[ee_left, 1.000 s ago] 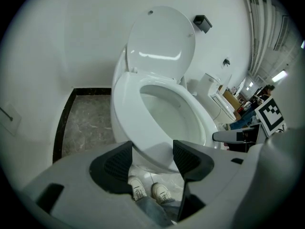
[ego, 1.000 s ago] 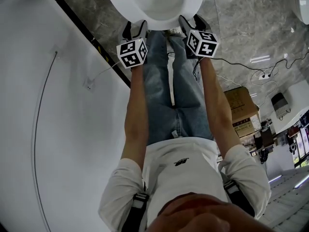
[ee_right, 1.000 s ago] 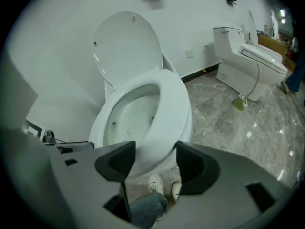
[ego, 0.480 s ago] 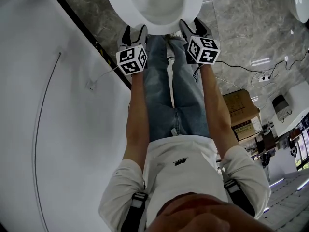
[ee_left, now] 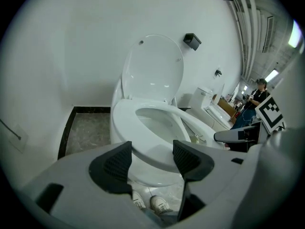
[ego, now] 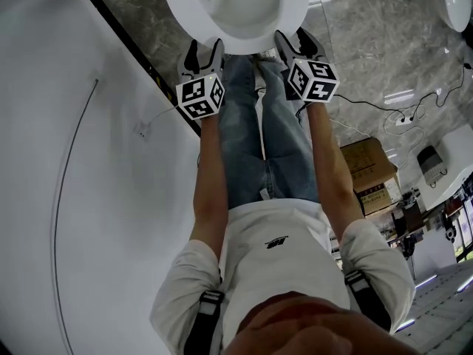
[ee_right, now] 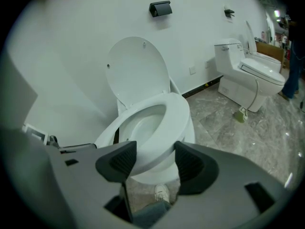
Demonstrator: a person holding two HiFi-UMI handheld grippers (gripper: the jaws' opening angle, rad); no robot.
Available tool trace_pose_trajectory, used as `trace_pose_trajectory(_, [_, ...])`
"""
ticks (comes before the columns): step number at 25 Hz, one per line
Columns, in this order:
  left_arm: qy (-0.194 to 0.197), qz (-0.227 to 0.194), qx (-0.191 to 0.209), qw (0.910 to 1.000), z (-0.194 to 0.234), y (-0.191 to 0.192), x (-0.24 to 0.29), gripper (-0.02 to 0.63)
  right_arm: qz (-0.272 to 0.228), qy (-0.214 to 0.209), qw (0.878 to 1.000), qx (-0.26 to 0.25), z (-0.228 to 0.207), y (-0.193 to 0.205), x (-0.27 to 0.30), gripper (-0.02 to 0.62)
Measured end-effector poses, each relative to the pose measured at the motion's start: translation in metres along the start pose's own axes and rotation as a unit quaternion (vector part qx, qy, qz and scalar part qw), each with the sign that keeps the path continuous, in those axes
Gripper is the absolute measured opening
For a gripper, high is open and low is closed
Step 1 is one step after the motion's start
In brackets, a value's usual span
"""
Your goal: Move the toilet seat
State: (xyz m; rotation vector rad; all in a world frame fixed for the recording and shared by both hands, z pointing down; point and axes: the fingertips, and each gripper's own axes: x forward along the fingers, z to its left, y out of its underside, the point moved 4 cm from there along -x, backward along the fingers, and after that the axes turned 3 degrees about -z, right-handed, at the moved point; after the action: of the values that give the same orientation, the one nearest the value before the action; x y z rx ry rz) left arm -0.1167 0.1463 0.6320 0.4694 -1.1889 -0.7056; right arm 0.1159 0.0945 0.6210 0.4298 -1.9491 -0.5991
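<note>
A white toilet stands against the wall with its lid (ee_left: 155, 68) raised upright and its seat (ee_left: 157, 149) down on the bowl. In the head view the seat's (ego: 244, 41) front rim lies at the top, just beyond the person's shoes. My left gripper (ego: 205, 50) hovers at the front left of the rim, jaws open. My right gripper (ego: 297, 41) sits at the front right, also open. In each gripper view the seat's front edge shows between the jaws of the left gripper (ee_left: 151, 160) and of the right gripper (ee_right: 155, 162); contact with the seat (ee_right: 177, 116) cannot be told.
A white wall (ego: 74, 161) runs close along the left. A second toilet (ee_right: 248, 73) stands to the right on the marble floor, with cables (ego: 384, 109) and a cardboard box (ego: 366, 165) nearby. A black box (ee_right: 160, 8) hangs on the wall above the lid. A person (ee_left: 257, 89) stands far off.
Both grippers have drifted slightly back toward the person while staying at the toilet's front. More of the bowl shows in the head view. Jaws remain open.
</note>
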Motion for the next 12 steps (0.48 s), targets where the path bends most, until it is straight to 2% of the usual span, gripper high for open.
trace_pose_trajectory(12, [0.001, -0.027, 0.024, 0.9993, -0.011, -0.039, -0.017, 0.268, -0.018, -0.008, 1.000, 0.004, 0.014, -0.035, -0.020, 0.270])
